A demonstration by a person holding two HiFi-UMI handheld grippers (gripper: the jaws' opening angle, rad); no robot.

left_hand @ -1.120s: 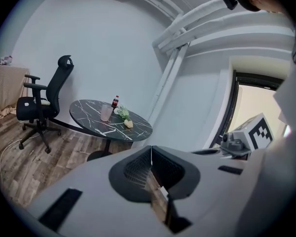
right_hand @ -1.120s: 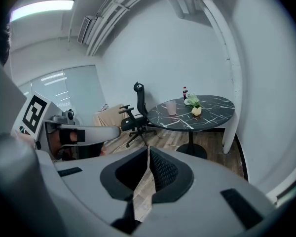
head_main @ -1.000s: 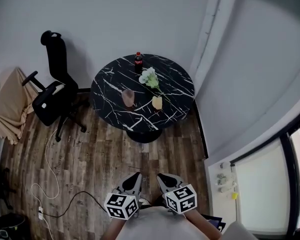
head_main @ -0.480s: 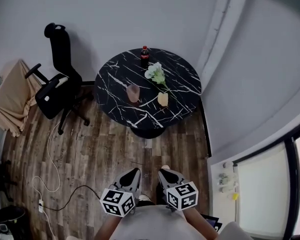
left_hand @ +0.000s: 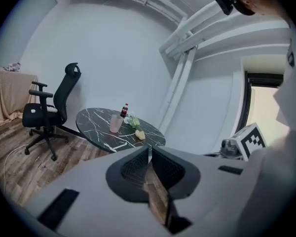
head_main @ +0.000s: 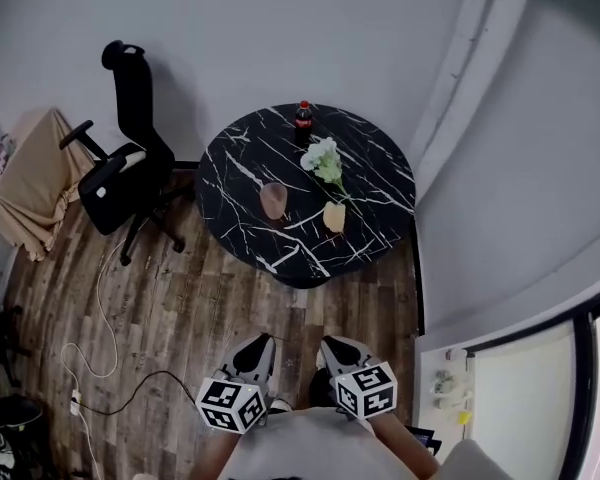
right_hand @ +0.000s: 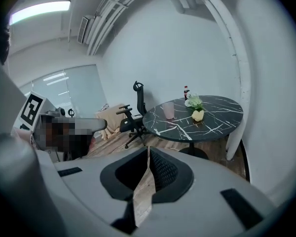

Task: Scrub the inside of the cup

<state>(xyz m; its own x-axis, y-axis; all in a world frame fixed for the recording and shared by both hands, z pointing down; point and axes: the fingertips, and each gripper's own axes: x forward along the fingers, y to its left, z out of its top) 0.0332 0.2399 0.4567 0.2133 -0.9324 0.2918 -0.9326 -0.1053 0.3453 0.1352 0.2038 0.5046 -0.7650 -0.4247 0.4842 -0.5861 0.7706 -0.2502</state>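
A pink translucent cup (head_main: 274,201) stands upright on the round black marble table (head_main: 375,238), left of a yellow sponge (head_main: 334,217). The same cup (left_hand: 116,124) and sponge (left_hand: 139,135) show far off in the left gripper view, and the cup (right_hand: 168,110) and sponge (right_hand: 198,115) in the right gripper view. My left gripper (head_main: 261,344) and right gripper (head_main: 331,347) are held close to the body above the wooden floor, well short of the table. Both are shut with nothing between their jaws.
A cola bottle (head_main: 303,116) and a bunch of white flowers (head_main: 323,159) stand at the table's far side. A black office chair (head_main: 125,173) is left of the table, with a cloth-draped stand (head_main: 30,180) beyond it. A cable (head_main: 100,368) trails on the floor at left.
The table with its objects has slid down and to the right in the head view and looks nearer. Both grippers stay shut and side by side.
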